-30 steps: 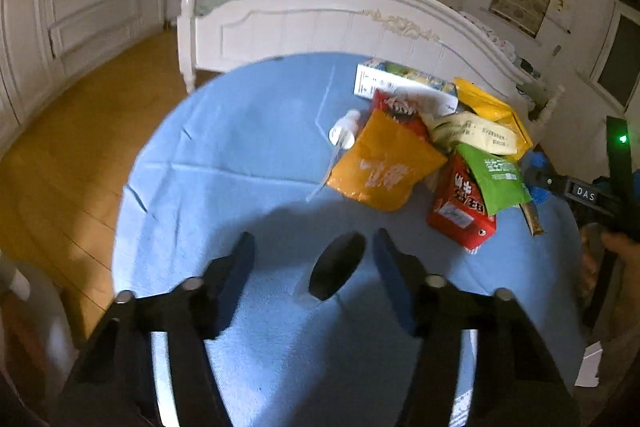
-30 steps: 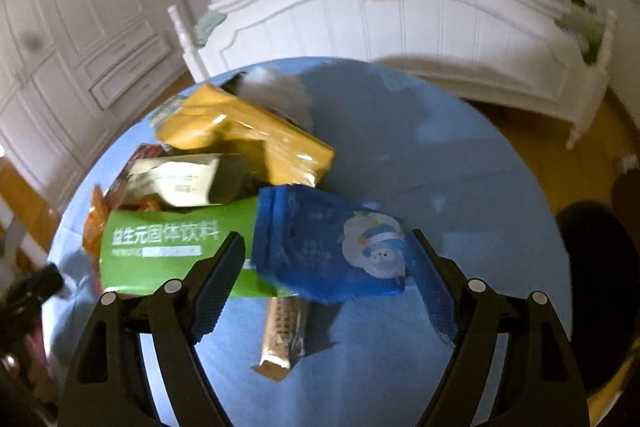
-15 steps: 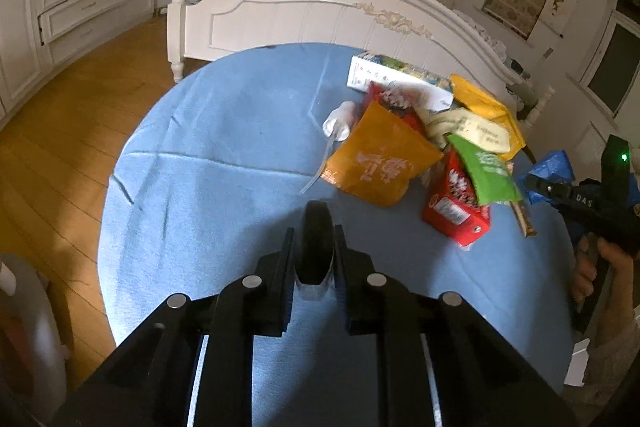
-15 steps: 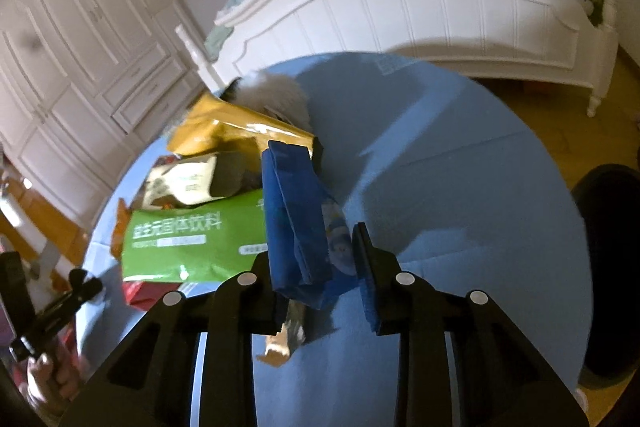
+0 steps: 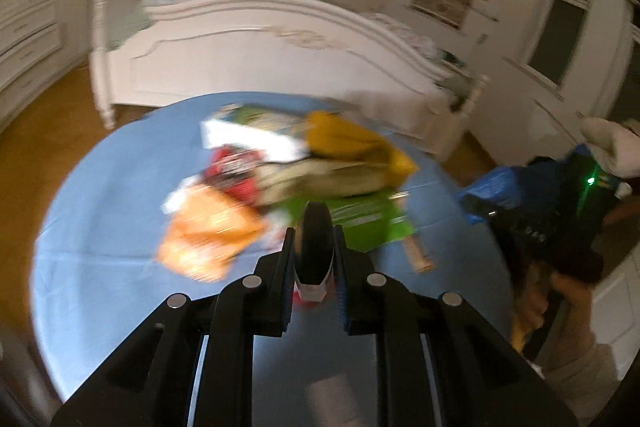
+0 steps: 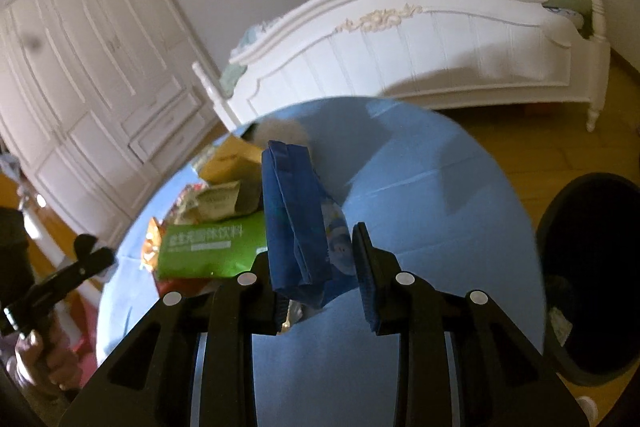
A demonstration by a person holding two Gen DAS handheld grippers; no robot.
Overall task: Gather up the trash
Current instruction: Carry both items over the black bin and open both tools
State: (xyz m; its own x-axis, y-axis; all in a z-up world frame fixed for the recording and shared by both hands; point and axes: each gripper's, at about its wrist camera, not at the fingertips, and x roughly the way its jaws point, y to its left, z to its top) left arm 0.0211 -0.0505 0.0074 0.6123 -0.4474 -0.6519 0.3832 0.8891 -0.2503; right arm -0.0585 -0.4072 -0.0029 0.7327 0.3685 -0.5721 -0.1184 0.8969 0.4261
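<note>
White bedroom furniture rings my workspace: a carved white bed [image 6: 420, 43] on the far side, panelled wardrobes [image 6: 80, 75] at the far left, wood floor all round. Between them stands a round table [image 6: 432, 187] under a blue cloth, creased but flat.

My right gripper [image 6: 320, 267] has its fingers clamped on a blue snack bag [image 6: 292, 211], which stands on edge between them, lifted clear of the cloth. It looks light and crinkly, and I judge the foil film slippery, so the hold belongs on the folded body where the layers bunch, not on a loose corner. A black trash bin [image 6: 592, 311] sits on the floor at the near right, beside the table's edge, which I take as the drop point.

My left gripper [image 5: 314, 259] has its fingers closed on a small dark object [image 5: 314, 251] with a white base; the left view is motion-blurred and I cannot identify it. It seems rigid and slight, pinched across its narrow sides.

Left on the table is 1 loose heap: a green packet [image 6: 208, 247], a yellow bag [image 5: 352, 143], an orange bag [image 5: 204, 231], red wrappers [image 5: 236, 171] and a white box [image 5: 256, 131], overlapping one another. All appear soft and light; I expect them to slide on the cloth when nudged.
</note>
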